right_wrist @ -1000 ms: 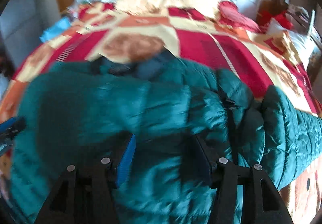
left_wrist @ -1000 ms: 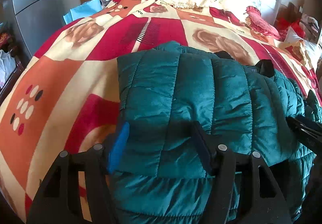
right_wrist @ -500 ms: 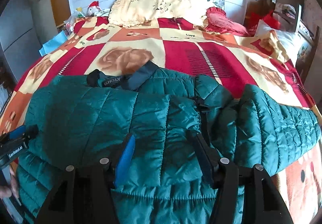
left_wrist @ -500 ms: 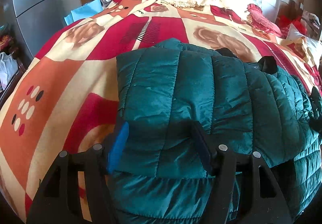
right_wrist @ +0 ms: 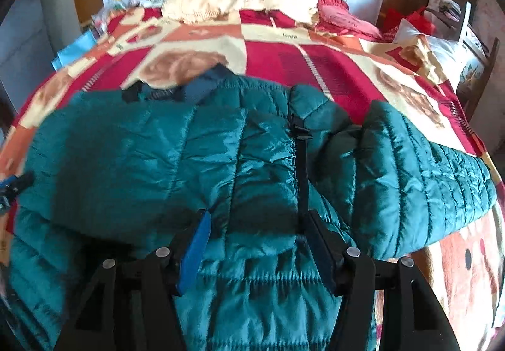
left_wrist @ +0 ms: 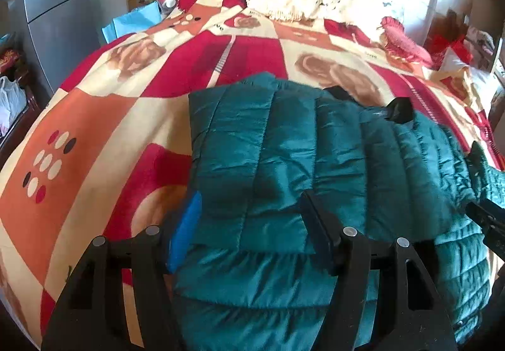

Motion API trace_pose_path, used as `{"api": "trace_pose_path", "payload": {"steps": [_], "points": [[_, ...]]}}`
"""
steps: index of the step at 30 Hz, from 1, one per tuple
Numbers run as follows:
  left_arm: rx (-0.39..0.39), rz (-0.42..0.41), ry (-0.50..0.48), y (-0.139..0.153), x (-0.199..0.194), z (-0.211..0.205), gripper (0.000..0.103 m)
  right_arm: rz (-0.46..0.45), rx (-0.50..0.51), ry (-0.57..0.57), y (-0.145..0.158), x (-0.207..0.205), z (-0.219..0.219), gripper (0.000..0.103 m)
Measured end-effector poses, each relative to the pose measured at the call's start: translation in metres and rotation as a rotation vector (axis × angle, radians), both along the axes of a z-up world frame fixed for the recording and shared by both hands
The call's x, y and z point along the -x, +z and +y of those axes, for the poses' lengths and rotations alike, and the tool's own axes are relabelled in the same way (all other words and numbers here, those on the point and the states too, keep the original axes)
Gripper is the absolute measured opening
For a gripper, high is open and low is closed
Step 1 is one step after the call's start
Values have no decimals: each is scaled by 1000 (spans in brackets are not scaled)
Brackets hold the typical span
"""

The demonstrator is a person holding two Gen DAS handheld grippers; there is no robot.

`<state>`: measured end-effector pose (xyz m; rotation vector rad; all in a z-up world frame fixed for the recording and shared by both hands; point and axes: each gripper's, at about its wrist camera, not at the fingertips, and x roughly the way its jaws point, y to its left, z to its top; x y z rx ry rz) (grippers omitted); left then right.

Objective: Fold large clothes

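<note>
Jacket (left_wrist: 315,161) half-folded at bed's (left_wrist: 94,117) near edge; both grippers (left_wrist: 249,224) (right_wrist: 255,243) spread wide, holding nothing. Best to pinch right sleeve (right_wrist: 419,177) near its cuff.

Both claws (left_wrist: 249,218) (right_wrist: 255,234) wide apart

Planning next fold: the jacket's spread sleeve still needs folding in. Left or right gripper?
Probably right. The unfolded sleeve lies beside the right gripper, which is open; the left gripper sits over the already-folded side.

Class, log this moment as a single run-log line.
step: folding | item: green puffer jacket on bed | left gripper: open | right gripper: open | right sleeve: unfolded
</note>
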<state>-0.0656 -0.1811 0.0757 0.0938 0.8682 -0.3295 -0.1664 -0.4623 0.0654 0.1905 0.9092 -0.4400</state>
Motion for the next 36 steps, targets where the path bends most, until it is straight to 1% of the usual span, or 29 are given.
{"api": "trace_pose_path", "payload": {"steps": [1,2,3,6,9,11,15,20,23,29,36], "points": [[1,-3,-1,2,3,-1,65,-17,-2,-1,4,3,1,62],[5,-6,-6,5,7,-1,65,-26,0,-3,6,4,2,67],[9,-9,-10,7,11,-2,65,-31,6,-5,8,4,4,69],[10,-23,-26,15,22,-4,65,-22,9,-1,7,-1,8,69],[7,-44,-41,22,34,-5,65,25,-5,5,-2,-6,12,69],[15,-49,-47,25,40,-5,65,17,-22,11,-2,-3,14,69],[36,-53,-58,33,51,-8,65,-9,-38,21,7,11,19,69],[73,-34,-72,38,63,-12,65,-49,-30,23,24,34,22,72],[93,-15,-85,38,69,-17,65,-62,-26,17,29,47,21,74],[113,17,-106,36,80,-30,65,-71,-35,-15,30,67,9,74],[130,25,-133,36,88,-42,65,-95,-40,-58,30,88,-16,75]]}}
